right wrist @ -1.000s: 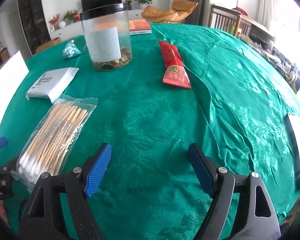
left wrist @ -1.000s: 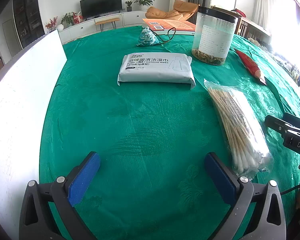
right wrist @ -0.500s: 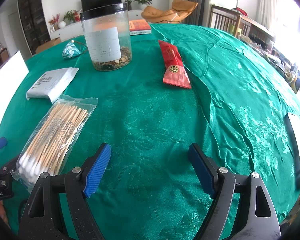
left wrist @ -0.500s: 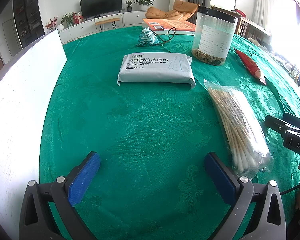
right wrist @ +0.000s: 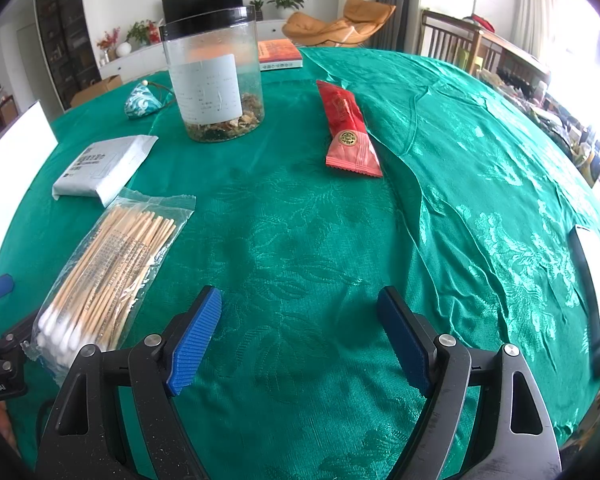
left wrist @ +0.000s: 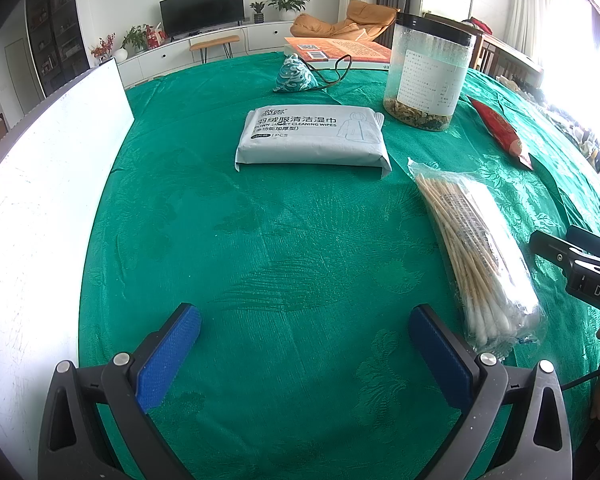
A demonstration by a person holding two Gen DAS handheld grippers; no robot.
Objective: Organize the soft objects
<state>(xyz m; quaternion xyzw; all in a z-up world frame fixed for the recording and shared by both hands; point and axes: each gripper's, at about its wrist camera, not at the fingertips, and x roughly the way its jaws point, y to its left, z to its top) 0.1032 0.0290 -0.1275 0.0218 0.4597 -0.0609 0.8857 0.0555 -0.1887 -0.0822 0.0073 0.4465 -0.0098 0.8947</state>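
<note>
On the green tablecloth lie a pale wet-wipe pack (left wrist: 314, 138) (right wrist: 102, 166), a clear bag of cotton swabs (left wrist: 480, 256) (right wrist: 108, 264), a red snack packet (right wrist: 350, 130) (left wrist: 500, 130) and a small teal fabric pouch (left wrist: 294, 76) (right wrist: 142, 100). My left gripper (left wrist: 304, 344) hovers open over bare cloth, the swab bag to its right and the wipes ahead. In the right wrist view my right gripper (right wrist: 300, 332) is open over bare cloth, with nothing between its blue pads; the swab bag lies to its left.
A clear jar (left wrist: 428, 74) (right wrist: 214, 76) with a black lid stands behind the wipes, an orange book (left wrist: 340, 50) beyond it. A white board (left wrist: 32, 200) borders the table's left side. A flat dark-edged device (right wrist: 594, 292) lies at the right edge.
</note>
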